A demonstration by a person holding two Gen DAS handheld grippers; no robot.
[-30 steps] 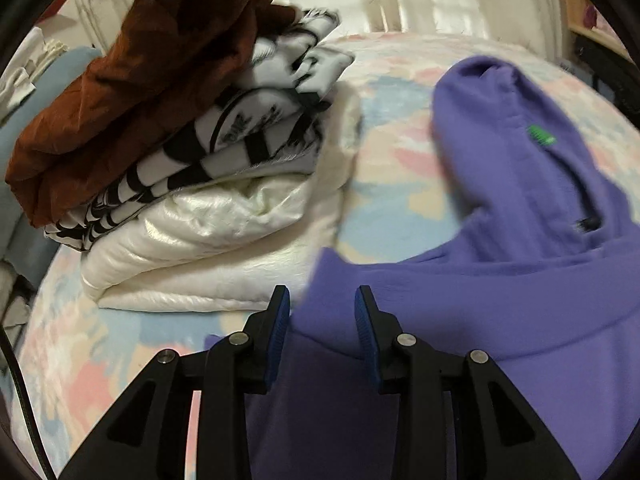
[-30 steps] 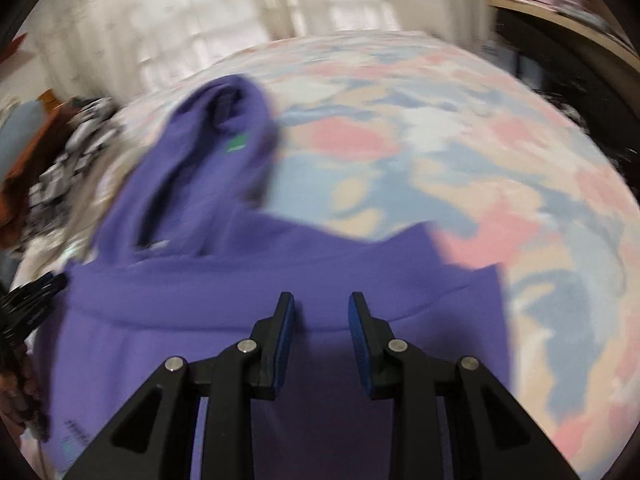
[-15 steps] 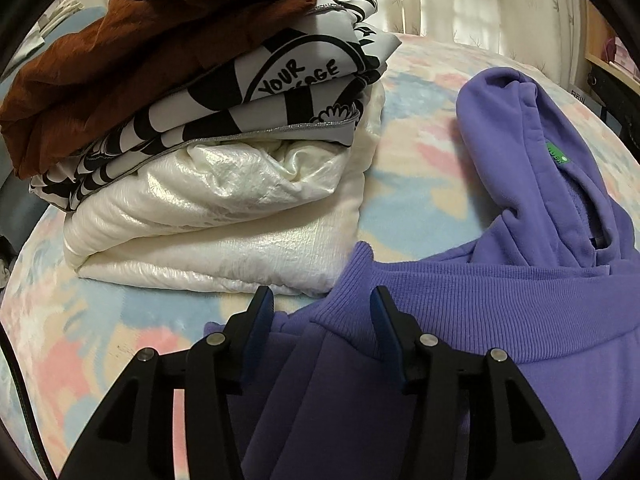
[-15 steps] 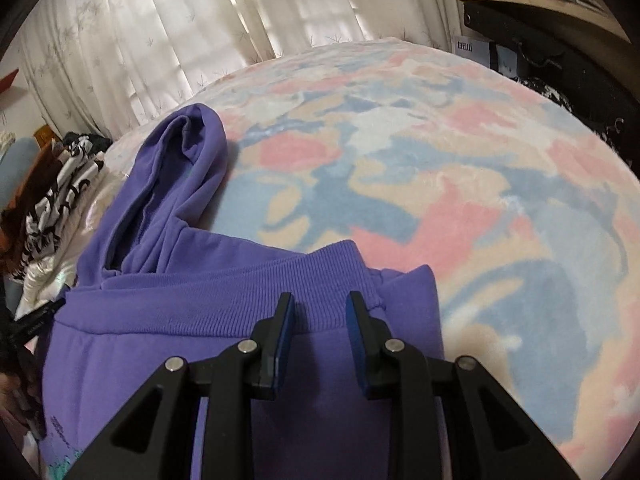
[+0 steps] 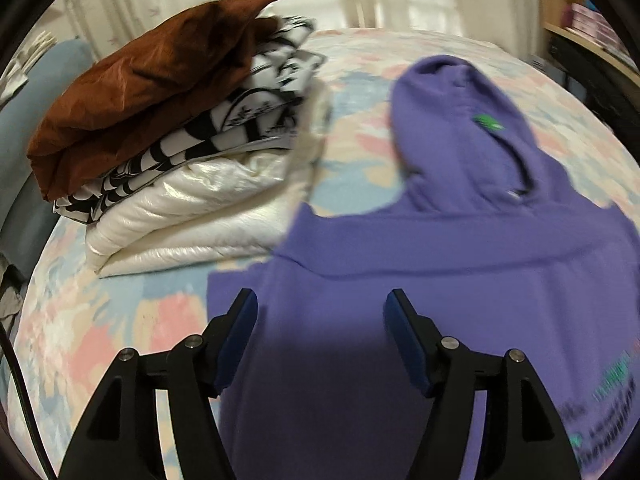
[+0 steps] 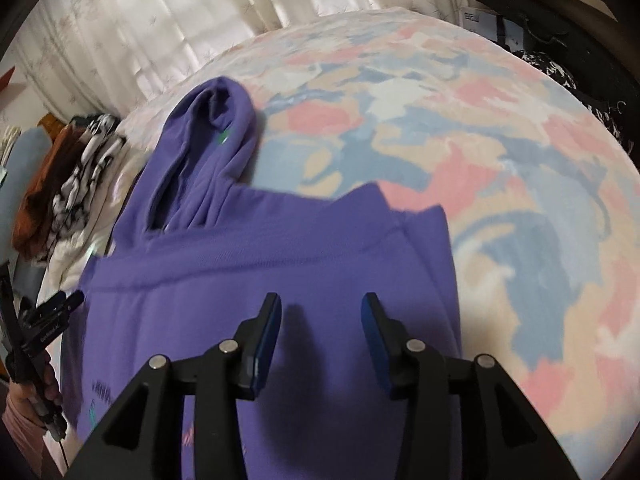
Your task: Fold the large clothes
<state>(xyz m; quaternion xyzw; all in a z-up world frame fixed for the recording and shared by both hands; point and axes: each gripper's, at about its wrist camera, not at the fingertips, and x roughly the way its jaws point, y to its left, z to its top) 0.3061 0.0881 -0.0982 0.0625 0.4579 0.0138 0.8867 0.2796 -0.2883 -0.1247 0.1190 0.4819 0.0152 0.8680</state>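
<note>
Purple hoodie [image 5: 460, 280] on pastel pink-blue-cream patterned bedspread [image 6: 500, 160]

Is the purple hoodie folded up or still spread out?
Partly folded. The purple hoodie has its ribbed hem doubled up to the hood, which lies unfolded on the bed.

Both the left gripper [image 5: 320, 316] and right gripper [image 6: 320, 316] are black, silver-screwed, with blue pads [image 6: 267, 330]; a pink sleeve [image 6: 18, 428] shows.

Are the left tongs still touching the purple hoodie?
Apart. In the left wrist view the left tongs have just been opening; both blue pads stand clear above the flat purple hoodie, nothing between them.
</note>
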